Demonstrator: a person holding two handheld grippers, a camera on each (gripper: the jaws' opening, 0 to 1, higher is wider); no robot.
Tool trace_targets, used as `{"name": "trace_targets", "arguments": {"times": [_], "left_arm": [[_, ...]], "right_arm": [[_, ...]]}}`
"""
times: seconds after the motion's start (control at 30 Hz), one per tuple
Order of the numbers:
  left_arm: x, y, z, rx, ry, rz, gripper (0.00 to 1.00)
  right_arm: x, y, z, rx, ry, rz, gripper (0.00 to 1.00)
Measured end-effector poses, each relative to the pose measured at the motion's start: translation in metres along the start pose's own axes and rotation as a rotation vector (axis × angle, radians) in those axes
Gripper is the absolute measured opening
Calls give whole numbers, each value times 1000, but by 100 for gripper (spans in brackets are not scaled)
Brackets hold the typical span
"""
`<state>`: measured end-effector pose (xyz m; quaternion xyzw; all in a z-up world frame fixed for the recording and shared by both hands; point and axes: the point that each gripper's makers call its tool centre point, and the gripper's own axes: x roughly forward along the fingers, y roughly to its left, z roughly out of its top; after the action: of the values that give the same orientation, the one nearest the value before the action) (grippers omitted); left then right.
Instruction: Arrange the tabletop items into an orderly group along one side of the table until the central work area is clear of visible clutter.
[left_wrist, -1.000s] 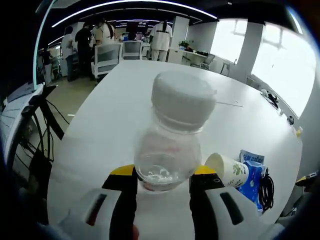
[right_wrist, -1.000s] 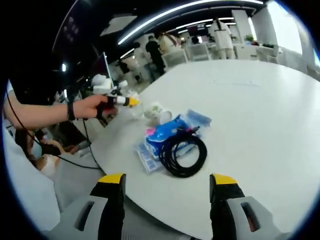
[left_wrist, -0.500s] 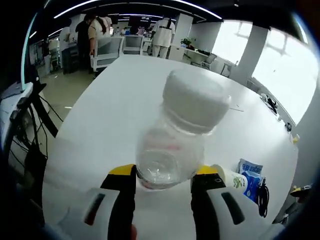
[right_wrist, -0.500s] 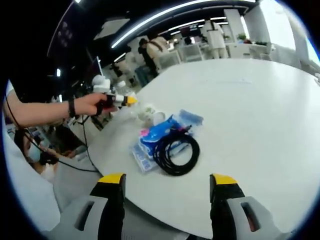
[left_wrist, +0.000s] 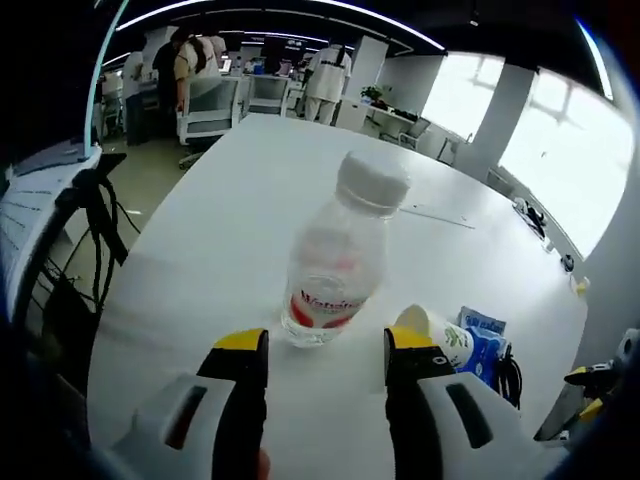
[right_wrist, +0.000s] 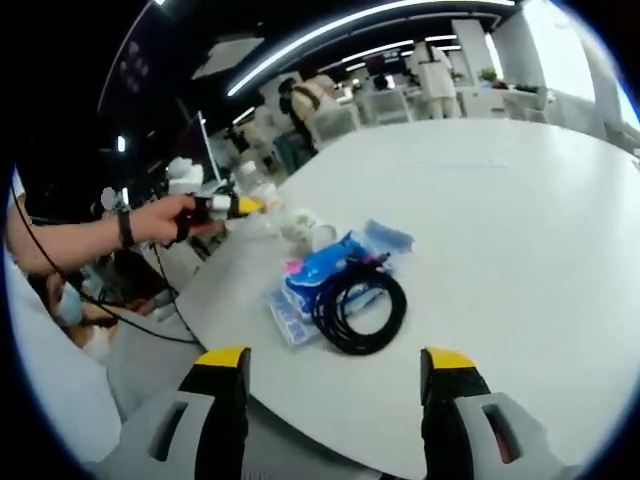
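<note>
On the white table (right_wrist: 520, 200) there was one clear water bottle (left_wrist: 335, 262), one paper cup (left_wrist: 437, 337) lying on its side, one coil of black cable (right_wrist: 360, 310), and blue packets (right_wrist: 335, 262) whose number I could not tell. Several people stood in the background, hard to count.

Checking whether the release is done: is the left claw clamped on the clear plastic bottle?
No: the clear plastic bottle stands on the white table, beyond the open left claw.
</note>
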<state>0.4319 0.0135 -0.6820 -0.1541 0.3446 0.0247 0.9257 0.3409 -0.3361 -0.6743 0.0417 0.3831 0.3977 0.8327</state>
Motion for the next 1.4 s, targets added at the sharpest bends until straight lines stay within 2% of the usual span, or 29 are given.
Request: {"name": "trace_targets", "arguments": {"times": [0.4,0.57,0.73,0.9,0.97,1.07,1.23,1.4], "left_arm": [[-44,1,-42,-50,-1,4,45],[-59,2,-55,-55,0,11,45],[-75,-3,-75,2,23,12,45],[-86,-13,-88,34,45,-6,44],[-88,-23,-93,68,57,-32,45],[-89,-28,-93,99,59,-41,45],[-92,-40,-99,114,59,-60,45],[-94,-46,-99,114,49,-71,44]], "right_arm": [[6,12,-10,-26,22,43,69],[12,19,-14,-27,31,67,68],[21,23,-23,-28,56,87,67],[27,30,-17,-4,29,107,67],[32,32,-16,12,22,119,67],[36,36,-13,11,21,132,66],[42,41,-10,12,21,155,65],[47,44,-8,-28,46,173,65]]}}
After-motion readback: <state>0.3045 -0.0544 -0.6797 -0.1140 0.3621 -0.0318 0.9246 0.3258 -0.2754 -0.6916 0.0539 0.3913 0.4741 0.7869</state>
